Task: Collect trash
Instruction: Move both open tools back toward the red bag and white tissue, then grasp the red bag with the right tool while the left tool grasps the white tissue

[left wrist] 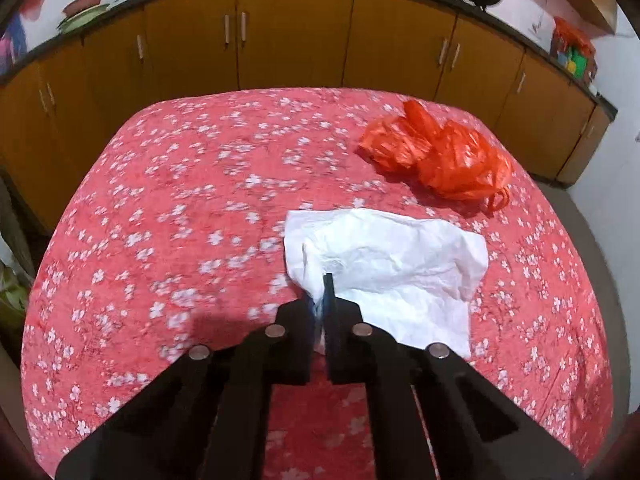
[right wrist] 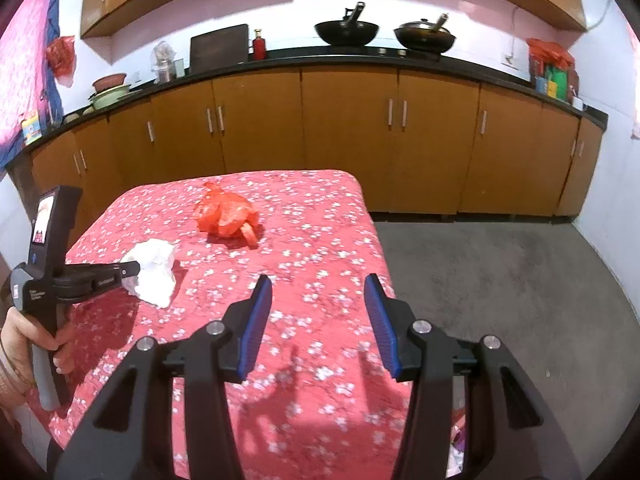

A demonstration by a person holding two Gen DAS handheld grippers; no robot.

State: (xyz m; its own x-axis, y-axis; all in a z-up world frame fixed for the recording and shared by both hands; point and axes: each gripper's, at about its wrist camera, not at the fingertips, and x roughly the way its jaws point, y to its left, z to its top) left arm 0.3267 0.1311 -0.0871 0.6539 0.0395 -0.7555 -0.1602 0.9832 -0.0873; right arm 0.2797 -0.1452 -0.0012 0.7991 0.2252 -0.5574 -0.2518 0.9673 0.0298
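In the left wrist view the left tongs [left wrist: 320, 300] sat at the lower centre of the frame, their jaws drawn together on the near left corner of the crumpled white paper [left wrist: 384, 264], which spread from the tips toward the right across the red flowered cloth [left wrist: 160, 208]. The paper's long axis ran roughly left to right (a fold of it showed pinched between the pads). Up and to the right of it, well apart, lay the orange plastic bag [left wrist: 440, 152], near the cloth's upper right corner. In the right wrist view the same paper [right wrist: 154, 276] appeared at mid left with the left tongs [right wrist: 134, 270] clamped on its edge, a hand [right wrist: 24, 336] gripping the handle at the far left. The orange bag [right wrist: 224, 214] sat above centre-left, ahead of the right tongs [right wrist: 318, 300], whose blue pads [right wrist: 256, 320] stood apart and held nothing. By my judgement the right hand was the freer one to reach the bag, though neither was close.
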